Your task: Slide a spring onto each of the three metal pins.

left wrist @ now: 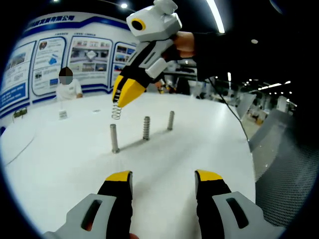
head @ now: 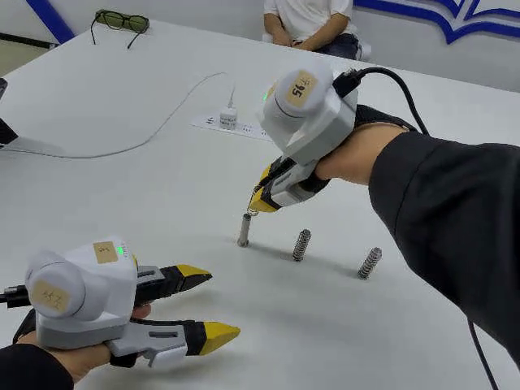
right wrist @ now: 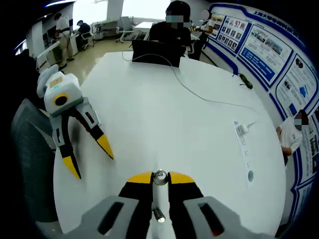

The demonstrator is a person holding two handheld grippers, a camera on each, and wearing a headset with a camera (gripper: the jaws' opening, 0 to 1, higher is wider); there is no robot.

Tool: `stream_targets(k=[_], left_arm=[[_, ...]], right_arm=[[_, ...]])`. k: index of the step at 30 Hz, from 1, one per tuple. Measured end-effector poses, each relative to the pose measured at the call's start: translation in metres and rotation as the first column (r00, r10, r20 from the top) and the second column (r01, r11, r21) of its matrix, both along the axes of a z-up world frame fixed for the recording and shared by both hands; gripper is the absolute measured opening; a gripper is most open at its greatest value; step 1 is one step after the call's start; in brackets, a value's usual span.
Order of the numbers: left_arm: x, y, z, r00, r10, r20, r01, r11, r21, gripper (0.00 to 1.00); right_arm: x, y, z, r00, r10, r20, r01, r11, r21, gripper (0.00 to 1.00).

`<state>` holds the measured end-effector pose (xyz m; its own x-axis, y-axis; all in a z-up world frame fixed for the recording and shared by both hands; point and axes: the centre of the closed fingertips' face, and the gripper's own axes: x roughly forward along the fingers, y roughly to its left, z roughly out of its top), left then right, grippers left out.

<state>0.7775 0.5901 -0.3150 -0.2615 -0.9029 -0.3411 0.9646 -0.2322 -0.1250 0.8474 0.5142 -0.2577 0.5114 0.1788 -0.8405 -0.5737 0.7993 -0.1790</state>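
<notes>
- Hovering just above the bare pin (head: 244, 230), the right tongs (head: 264, 199) are pinched on a spring (left wrist: 116, 110), which hangs below the tips roughly upright so its open end can meet the pin's top
- In the left gripper view a small gap shows between the coil's lower end and the pin, so it is not threaded on yet
- In the right gripper view the spring's ring sits between the yellow tips, with what looks like the pin's head lower down between the jaws, which suggests the two are close to lined up
- Two other pins (head: 301, 244) to the right on the white surface (head: 122, 162) already carry springs, so I judge this to be the last of three
- The left tongs (head: 207, 305) sit low and well apart from the pins, spread wide and holding nothing, likely kept clear to leave the working side free room
- Next move calls for a straight drop along the pin; a tilt could snag the coil on the rim
</notes>
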Motion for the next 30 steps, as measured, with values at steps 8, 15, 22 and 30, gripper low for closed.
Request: stream_targets(k=[8,15,22,30], left_arm=[[0.000,0.001,0.000,1.000,0.006,-0.004,-0.006,1.000,0.000,0.51],[0.001,0.001,-0.001,1.000,0.011,-0.007,-0.011,1.000,0.000,0.51],[0.002,0.002,-0.003,1.000,0.014,-0.010,-0.014,1.000,0.005,0.51],[0.002,0.002,-0.004,1.000,0.018,-0.016,-0.018,1.000,0.004,0.50]], right_arm=[[0.001,0.000,-0.008,1.000,-0.002,-0.020,0.003,1.000,0.008,0.12],[0.004,0.000,-0.011,1.000,-0.001,-0.023,0.001,1.000,0.009,0.12],[0.007,-0.001,-0.017,0.999,-0.003,-0.035,0.004,1.000,0.013,0.12],[0.008,-0.001,-0.028,0.998,-0.005,-0.058,0.006,1.000,0.018,0.12]])
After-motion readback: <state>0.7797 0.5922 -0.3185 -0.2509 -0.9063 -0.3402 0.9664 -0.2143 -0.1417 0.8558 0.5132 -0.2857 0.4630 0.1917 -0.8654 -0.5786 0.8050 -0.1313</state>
